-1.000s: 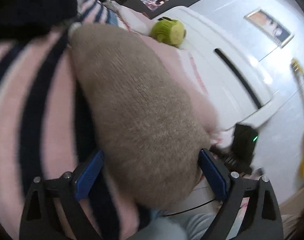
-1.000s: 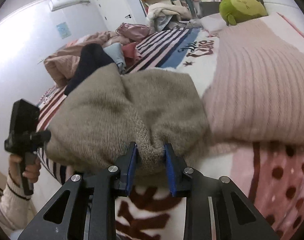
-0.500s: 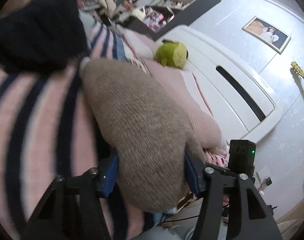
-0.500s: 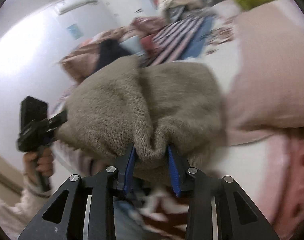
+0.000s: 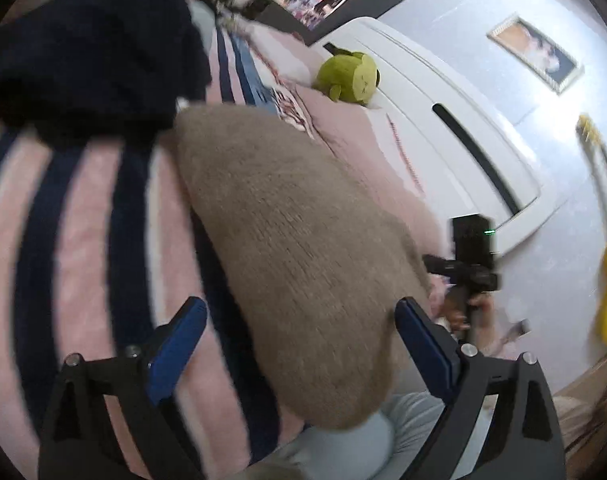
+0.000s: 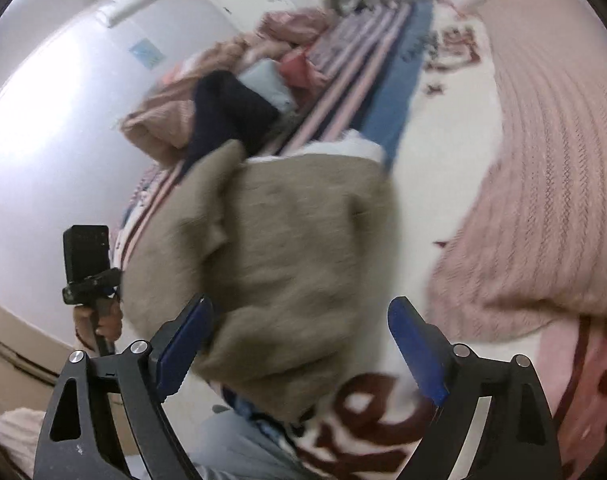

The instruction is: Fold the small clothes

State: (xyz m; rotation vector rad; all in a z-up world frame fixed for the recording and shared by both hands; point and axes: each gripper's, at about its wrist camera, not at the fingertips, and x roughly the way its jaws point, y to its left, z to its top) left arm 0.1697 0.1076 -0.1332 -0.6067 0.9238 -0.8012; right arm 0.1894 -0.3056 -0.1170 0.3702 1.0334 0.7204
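Note:
A tan knitted garment (image 5: pixel 295 248) lies folded on the striped bedspread (image 5: pixel 75 220), its near end hanging over the bed's edge. My left gripper (image 5: pixel 299 336) is open, its blue pads standing apart on either side of the garment's near end. In the right wrist view the same garment (image 6: pixel 287 248) lies in a bunched fold. My right gripper (image 6: pixel 299 340) is open too, wide around the near edge and not pinching it. Each gripper shows in the other's view, the right one (image 5: pixel 469 256) and the left one (image 6: pixel 89 264).
A dark navy garment (image 5: pixel 91 48) lies beyond the tan one. A pink knitted piece (image 6: pixel 543 184) lies to the right. A green plush toy (image 5: pixel 347 76) sits by the white headboard (image 5: pixel 463 120). More clothes (image 6: pixel 263 60) are piled at the far end.
Both grippers have opened and let go of the tan garment. The right one held a pinched fold a second ago; the garment now rests on the bed.

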